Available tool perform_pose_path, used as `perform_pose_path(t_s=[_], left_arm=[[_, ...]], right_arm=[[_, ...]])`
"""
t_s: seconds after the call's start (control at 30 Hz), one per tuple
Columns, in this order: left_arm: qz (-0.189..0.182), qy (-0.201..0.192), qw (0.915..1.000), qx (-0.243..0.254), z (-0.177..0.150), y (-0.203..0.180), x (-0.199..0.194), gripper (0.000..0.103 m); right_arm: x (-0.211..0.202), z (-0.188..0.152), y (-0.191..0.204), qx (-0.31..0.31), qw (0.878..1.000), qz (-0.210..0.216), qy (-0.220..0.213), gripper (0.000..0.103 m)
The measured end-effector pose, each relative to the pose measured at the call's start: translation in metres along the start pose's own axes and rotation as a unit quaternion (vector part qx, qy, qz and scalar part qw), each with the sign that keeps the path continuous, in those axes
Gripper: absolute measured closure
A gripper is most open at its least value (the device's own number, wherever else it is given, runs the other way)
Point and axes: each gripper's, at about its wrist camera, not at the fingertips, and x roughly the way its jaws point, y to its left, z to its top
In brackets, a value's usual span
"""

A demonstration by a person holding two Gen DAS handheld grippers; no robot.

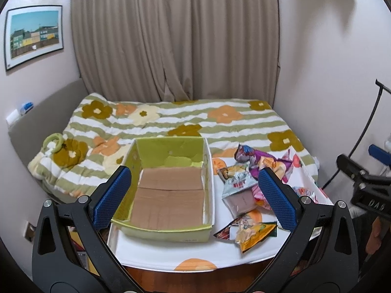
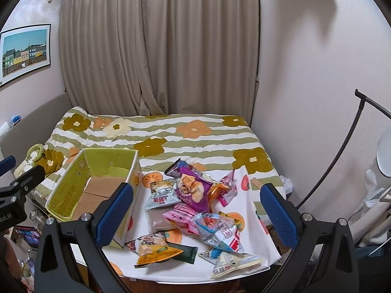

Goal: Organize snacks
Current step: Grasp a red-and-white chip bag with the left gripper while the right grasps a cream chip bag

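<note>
An empty green cardboard box (image 1: pixel 171 151) with a brown floor stands on the left of a small white table (image 1: pixel 151 254); it also shows in the right wrist view (image 2: pixel 73 190). A pile of snack packets (image 2: pixel 195 205) lies on the table to its right, with a yellow-orange packet (image 2: pixel 156 251) nearest the front edge; the pile also shows in the left wrist view (image 1: pixel 246 185). My left gripper (image 1: pixel 195 197) is open and empty, hovering in front of the box. My right gripper (image 2: pixel 196 214) is open and empty, hovering in front of the pile.
A bed with a striped flower quilt (image 1: pixel 185 119) lies behind the table, with a beige curtain (image 1: pixel 171 36) beyond. A black curved stand (image 2: pixel 342 151) and white items stand at the right. Clutter lies on the floor at the left (image 2: pixel 27 234).
</note>
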Motion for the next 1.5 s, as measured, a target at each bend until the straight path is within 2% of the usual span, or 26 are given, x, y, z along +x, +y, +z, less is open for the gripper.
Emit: perform_pose_path(t_s=[0.23, 0.33, 0.47, 0.6, 0.83, 1.1, 1.33, 1.4, 1.47, 1.5], left_arm=[[-0.051, 0.067, 0.9961, 0.026, -0.022, -0.017, 0.04, 0.0], [-0.06, 0.097, 0.9927, 0.039, -0.04, -0.036, 0.061, 0.0], [-0.081, 0.138, 0.9866, 0.032, -0.068, -0.062, 0.08, 0.001], [-0.063, 0.176, 0.9819, 0.03, -0.092, -0.087, 0.105, 0.001], [-0.038, 0.245, 0.9683, -0.034, -0.129, -0.113, 0.156, 0.001], [0.012, 0.28, 0.9573, -0.072, -0.156, -0.125, 0.201, 0.001], [0.036, 0.305, 0.9458, -0.106, -0.176, -0.119, 0.229, 0.001], [0.036, 0.317, 0.9411, -0.111, -0.182, -0.118, 0.236, 0.004], [0.032, 0.332, 0.9355, -0.115, -0.189, -0.116, 0.243, 0.016], [0.03, 0.341, 0.9323, -0.118, -0.193, -0.115, 0.247, 0.016]], right_arm=[[0.013, -0.021, -0.029, 0.016, 0.999, -0.019, 0.037, 0.0], [0.028, -0.044, -0.049, 0.028, 0.997, -0.029, 0.065, 0.0], [0.049, -0.07, -0.069, 0.041, 0.993, -0.022, 0.106, 0.0], [0.079, -0.098, -0.088, 0.043, 0.988, 0.004, 0.148, 0.0], [0.127, -0.135, -0.096, 0.01, 0.976, 0.06, 0.21, 0.0], [0.17, -0.168, -0.1, -0.008, 0.96, 0.109, 0.257, 0.0], [0.195, -0.18, -0.096, -0.019, 0.95, 0.136, 0.28, 0.0], [0.201, -0.182, -0.095, -0.019, 0.948, 0.14, 0.285, 0.0], [0.206, -0.185, -0.094, -0.016, 0.945, 0.148, 0.292, 0.0], [0.208, -0.185, -0.094, -0.016, 0.944, 0.15, 0.295, 0.001]])
